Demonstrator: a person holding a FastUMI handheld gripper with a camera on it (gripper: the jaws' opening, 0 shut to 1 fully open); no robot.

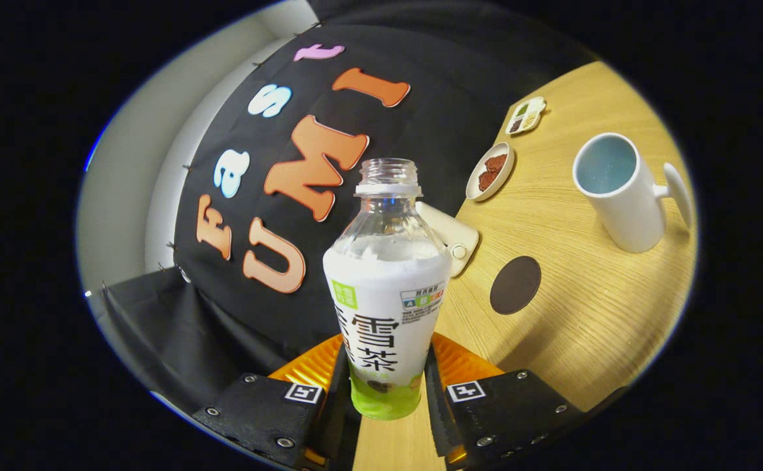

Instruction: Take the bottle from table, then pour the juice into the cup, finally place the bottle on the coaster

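The only print I can find is on the bottle [386, 288], low in the centre of the frame. Its white wrap carries large dark characters running down the front. There is a small green patch at the wrap's upper left and a small coloured rating strip at its upper right, both too fine for me to make out. The gripper [386, 383] has both fingers pressed on the bottle's base, and each finger bears a square coded marker [304, 392].

Bare wooden table [590, 314] around coaster [515, 284]; cup [616, 193] and small dishes [491, 171] well beyond it.
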